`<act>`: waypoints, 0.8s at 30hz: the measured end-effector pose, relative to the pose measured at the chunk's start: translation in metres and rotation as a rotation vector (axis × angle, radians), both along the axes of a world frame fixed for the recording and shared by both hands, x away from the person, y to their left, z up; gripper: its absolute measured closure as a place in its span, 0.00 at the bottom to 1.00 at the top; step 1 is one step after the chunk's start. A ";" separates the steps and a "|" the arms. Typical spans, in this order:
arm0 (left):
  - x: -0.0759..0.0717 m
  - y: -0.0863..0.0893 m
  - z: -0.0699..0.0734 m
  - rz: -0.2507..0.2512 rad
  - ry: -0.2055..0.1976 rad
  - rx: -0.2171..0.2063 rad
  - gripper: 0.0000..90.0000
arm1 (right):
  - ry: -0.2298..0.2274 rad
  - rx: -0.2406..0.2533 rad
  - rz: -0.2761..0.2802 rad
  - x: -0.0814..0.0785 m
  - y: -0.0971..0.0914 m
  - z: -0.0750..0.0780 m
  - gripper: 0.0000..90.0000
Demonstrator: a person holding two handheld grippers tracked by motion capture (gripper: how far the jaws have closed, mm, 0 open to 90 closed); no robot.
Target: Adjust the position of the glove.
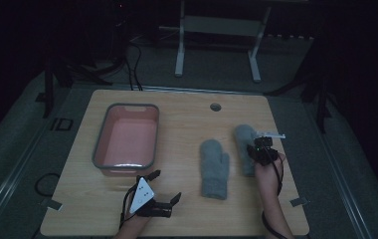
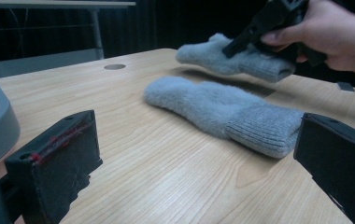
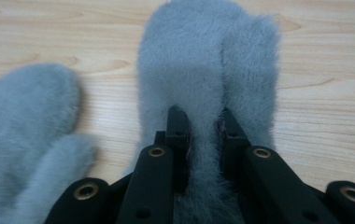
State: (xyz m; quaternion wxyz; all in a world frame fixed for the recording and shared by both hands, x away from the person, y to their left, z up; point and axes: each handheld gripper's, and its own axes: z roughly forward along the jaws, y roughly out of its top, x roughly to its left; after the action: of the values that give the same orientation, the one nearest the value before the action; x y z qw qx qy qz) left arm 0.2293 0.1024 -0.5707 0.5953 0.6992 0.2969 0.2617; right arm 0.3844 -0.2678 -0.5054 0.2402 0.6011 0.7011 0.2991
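Right hand-held gripper [image 3: 202, 122]: jaws clamped on a fold of the grey mitten [image 3: 203, 70]; fleece bunched between the pads. Also seen in the high view [image 1: 262, 147] and the left gripper view.
Held mitten: right of the tub [image 1: 126, 137], at the table's [image 1: 187, 119] right side; in the left gripper view [image 2: 234, 58] it hangs raised off the wood, a shadow under it.
Second mitten [image 1: 214, 168]: flat on the table, between the tub and the held mitten, just beside the latter; cuff toward the person [image 2: 222, 112].
Left hand-held gripper [image 1: 162, 191]: jaws wide apart, nothing between them; low over the table at its near edge, just in front of the tub.
Tub: grey rim, pink inside, left half of the table.
Light: dim room, high view dark.
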 end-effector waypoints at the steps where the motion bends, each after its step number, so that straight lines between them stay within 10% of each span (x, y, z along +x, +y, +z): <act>1: 0.000 0.000 0.000 0.000 0.000 0.000 0.01 | 0.000 0.000 0.000 0.000 0.000 0.000 0.88; 11: -0.003 -0.001 0.011 -0.046 -0.015 -0.025 0.01 | -0.061 0.077 -0.030 -0.034 0.041 0.033 0.88; 24: -0.001 -0.003 0.021 -0.082 -0.026 -0.072 0.01 | -0.051 0.159 -0.042 -0.062 0.092 0.034 0.88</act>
State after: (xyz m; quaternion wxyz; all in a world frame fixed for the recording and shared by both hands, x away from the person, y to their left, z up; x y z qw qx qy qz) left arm 0.2285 0.0992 -0.5492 0.6342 0.6854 0.2694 0.2354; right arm 0.3226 -0.1759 -0.4712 0.2157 0.6251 0.6559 0.3641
